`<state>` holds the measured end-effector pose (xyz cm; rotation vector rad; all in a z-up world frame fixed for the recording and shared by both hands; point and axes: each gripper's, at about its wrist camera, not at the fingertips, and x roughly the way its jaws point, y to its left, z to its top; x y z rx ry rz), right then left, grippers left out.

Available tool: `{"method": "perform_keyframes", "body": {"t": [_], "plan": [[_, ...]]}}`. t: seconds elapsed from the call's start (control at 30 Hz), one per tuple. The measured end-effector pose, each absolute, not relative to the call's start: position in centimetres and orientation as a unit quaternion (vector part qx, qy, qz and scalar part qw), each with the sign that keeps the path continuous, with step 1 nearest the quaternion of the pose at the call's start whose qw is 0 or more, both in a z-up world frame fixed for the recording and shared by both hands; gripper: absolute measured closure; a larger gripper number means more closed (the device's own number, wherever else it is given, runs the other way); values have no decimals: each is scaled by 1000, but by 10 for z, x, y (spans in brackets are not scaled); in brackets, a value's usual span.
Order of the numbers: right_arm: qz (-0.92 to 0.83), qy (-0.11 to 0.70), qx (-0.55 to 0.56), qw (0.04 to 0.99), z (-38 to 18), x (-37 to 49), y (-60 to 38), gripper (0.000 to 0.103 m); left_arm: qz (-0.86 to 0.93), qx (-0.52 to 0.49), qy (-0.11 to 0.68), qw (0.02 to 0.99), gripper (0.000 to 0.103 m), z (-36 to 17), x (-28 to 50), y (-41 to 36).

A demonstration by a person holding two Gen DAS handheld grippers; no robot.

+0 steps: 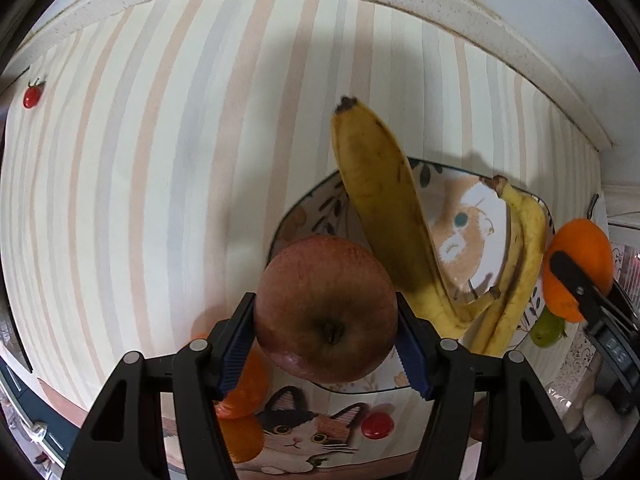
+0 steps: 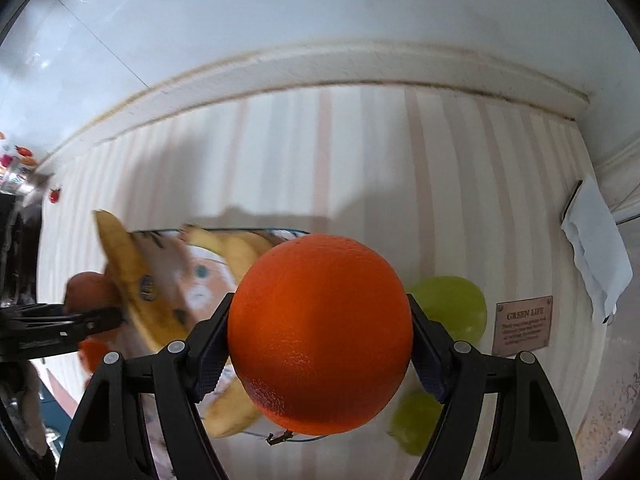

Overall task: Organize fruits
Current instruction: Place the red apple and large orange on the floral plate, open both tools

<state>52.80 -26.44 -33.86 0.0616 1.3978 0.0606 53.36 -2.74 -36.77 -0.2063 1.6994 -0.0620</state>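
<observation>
We held a round reddish-brown apple (image 1: 326, 308) pinched in the left tool (image 1: 326, 336) and a round, pebbly orange (image 2: 320, 334) pinched in the right tool (image 2: 320, 350), both over the cat-printed plate (image 1: 304, 216) with yellow bananas (image 1: 384, 208). We judged the carrying step underway; next called for lowering each fruit onto bare plate, then spreading.

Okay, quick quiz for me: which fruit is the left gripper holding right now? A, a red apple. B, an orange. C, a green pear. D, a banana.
A: in the left wrist view the left gripper has its blue pads pressed on both sides of a red apple, while the orange sits in the right gripper.
</observation>
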Motion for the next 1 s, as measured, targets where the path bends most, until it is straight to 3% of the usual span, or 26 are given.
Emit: {"method": "perform_keyframes", "body": {"t": [0.4, 0.5, 0.83, 0.93, 1.0], "plan": [[18, 627, 64, 776, -337, 529, -279, 21, -19, -52, 747, 662, 39, -369, 531, -60], [16, 622, 72, 779, -333, 529, -282, 20, -21, -58, 747, 662, 32, -368, 531, -61], [13, 616, 69, 785, -328, 521, -285, 20, -17, -51, 737, 674, 22, -353, 508, -49], [5, 604, 64, 795, -315, 512, -285, 7, -10, -29, 716, 697, 13, -331, 496, -48], [3, 595, 55, 802, -302, 502, -283, 7, -7, -17, 701, 713, 12, -316, 490, -50]]}}
